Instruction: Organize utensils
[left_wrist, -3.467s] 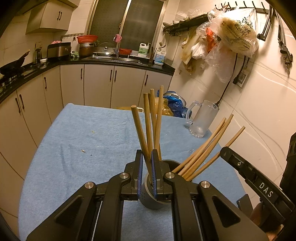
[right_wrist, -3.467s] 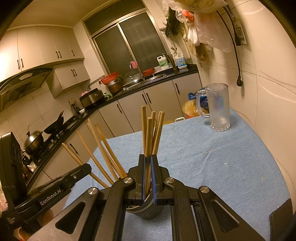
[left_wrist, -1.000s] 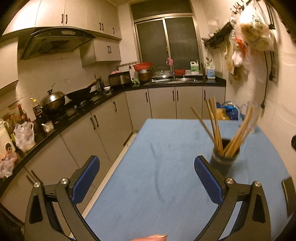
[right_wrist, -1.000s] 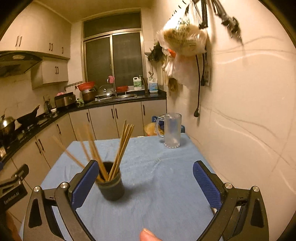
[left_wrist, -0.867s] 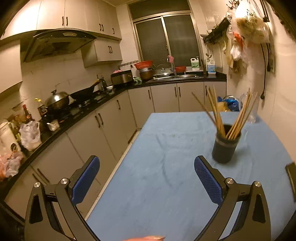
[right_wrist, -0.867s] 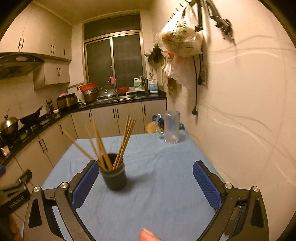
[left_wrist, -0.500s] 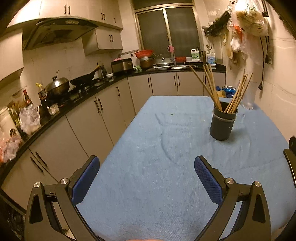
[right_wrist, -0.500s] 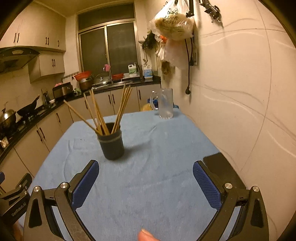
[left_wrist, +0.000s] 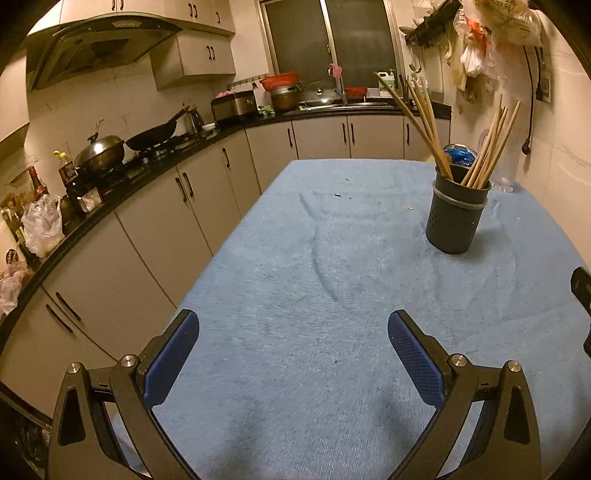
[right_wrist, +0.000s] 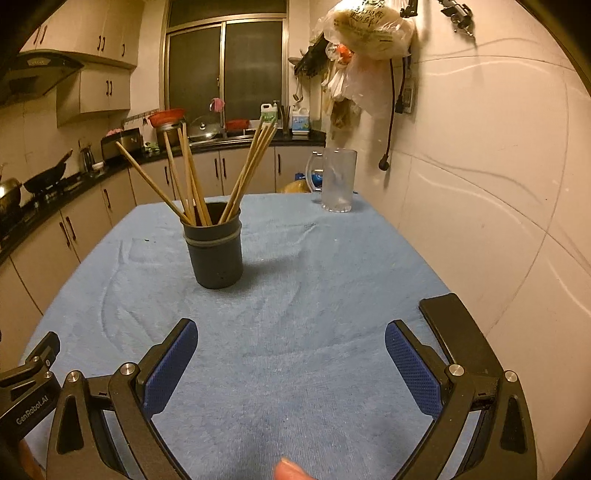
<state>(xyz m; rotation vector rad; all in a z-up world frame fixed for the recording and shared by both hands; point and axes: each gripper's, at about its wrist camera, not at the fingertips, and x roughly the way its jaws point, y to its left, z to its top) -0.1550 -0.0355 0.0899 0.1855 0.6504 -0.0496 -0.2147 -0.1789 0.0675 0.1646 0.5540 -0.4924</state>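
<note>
Blue terry cloth (left_wrist: 332, 258) covered the whole tabletop (right_wrist: 369, 258) at the time of inspection, with shallow creases running across its middle. A dark cylindrical holder (right_wrist: 215, 251) stood upright on the cloth, towards the far half of the tabletop and nearer its wall-side edge in the left wrist view. Wooden chopsticks (right_wrist: 192, 177) stood in the holder, tips down, fanned into two loose bundles that leaned against opposite parts of the rim; one stick splayed lower than the rest. No chopstick was seen lying loose on the cloth. On that evidence the sorting was judged complete or nearly so.

The left claw (left_wrist: 291, 354) hovered over the near edge of the tabletop, its blue-padded fingers (left_wrist: 171, 356) spread wide with nothing between them. The right claw (right_wrist: 290, 365) was likewise spread wide and empty, low over the near edge, well apart from the holder. Both pointed towards the holder without touching it, a posture consistent with standing clear of a finished arrangement.

A clear glass mug (right_wrist: 336, 181) stood at the far corner of the tabletop beside the tiled wall, apart from the holder. A flat black object (right_wrist: 458, 328) lay at the wall-side edge, just beyond the right claw; its nature could not be determined. A few small crumbs (left_wrist: 338, 194) dotted the far part of the cloth.
</note>
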